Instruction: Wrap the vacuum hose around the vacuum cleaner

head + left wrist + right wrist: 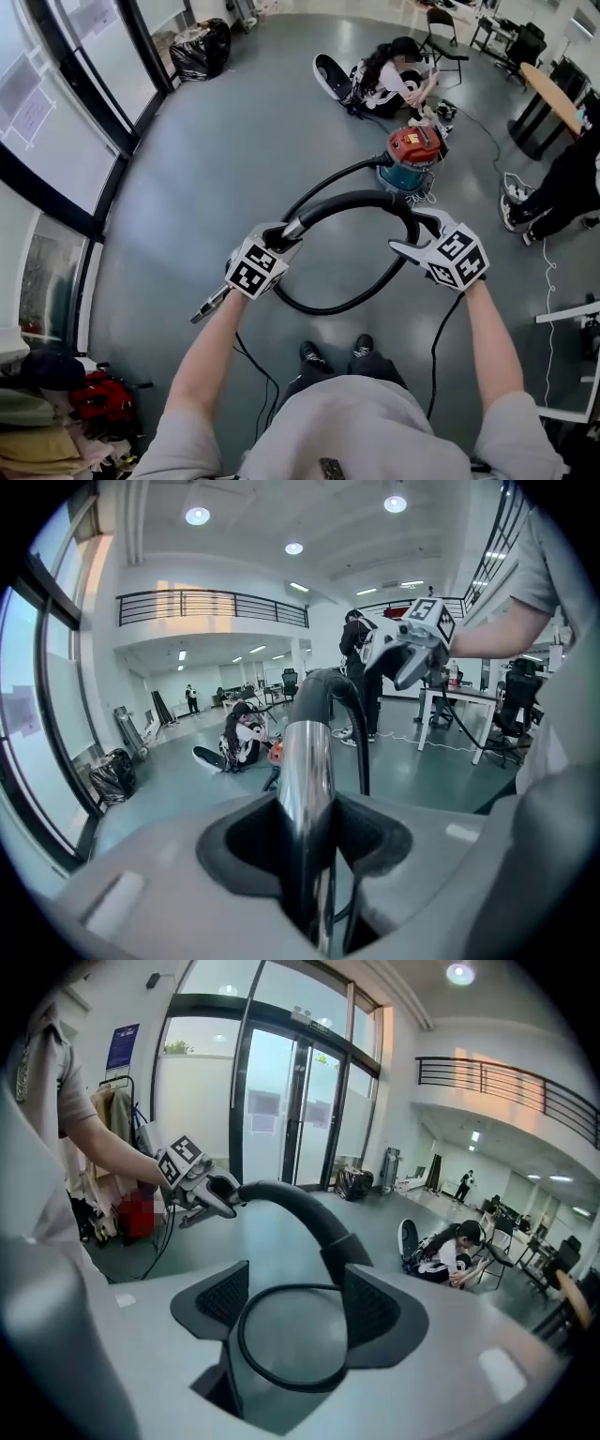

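Note:
The red and teal vacuum cleaner (412, 155) stands on the grey floor ahead of me. Its black hose (347, 199) leaves the body, loops over the floor and arches up between my hands. My left gripper (279, 238) (307, 827) is shut on the chrome wand (307, 761) at the hose's end; the wand's tip (211, 305) sticks out down-left. My right gripper (413, 236) (295, 1307) is open at the other end of the arch. The hose (300, 1208) rests against the tip of one finger (375, 1302), and the floor loop shows through the gap.
A person (384, 80) sits on the floor just behind the vacuum. Another person (562, 183) is at the right by a round table (553, 94). Black bags (202, 47) lie by the glass doors (66, 103) on the left. Clothes (56, 412) pile at bottom left.

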`<state>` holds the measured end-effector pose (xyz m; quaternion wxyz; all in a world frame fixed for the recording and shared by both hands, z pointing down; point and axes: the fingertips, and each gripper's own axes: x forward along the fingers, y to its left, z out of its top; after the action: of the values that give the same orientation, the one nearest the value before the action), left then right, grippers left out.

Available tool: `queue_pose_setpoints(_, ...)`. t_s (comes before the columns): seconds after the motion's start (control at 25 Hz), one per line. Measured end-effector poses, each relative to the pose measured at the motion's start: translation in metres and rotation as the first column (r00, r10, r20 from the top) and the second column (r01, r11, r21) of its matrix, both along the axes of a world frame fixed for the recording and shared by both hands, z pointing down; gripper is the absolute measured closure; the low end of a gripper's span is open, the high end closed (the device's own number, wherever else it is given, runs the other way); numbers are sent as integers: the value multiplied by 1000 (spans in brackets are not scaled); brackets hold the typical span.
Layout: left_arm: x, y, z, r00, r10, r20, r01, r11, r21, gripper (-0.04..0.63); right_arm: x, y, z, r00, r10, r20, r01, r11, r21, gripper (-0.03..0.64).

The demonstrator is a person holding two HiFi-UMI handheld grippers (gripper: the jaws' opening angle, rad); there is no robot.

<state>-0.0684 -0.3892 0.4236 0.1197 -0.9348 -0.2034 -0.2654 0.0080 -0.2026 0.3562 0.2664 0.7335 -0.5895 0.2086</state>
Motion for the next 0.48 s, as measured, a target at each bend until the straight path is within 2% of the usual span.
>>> queue_pose_setpoints(0.08, 3, 7, -6, 1000, -16, -16, 16, 1000, -13, 434, -16, 7, 4, 1000, 7, 21, -8, 999, 31, 291)
queue_pose_setpoints(0.24, 10, 32, -22, 998, -44, -46, 42, 997, -59, 434, -44, 8, 19, 991, -22, 132, 9, 996, 93, 293)
queue_pose_setpoints(0.48, 28, 69, -43, 993, -95, -65, 82, 979, -188, 434, -77, -7, 44, 949, -81, 306, 26, 983, 182, 301)
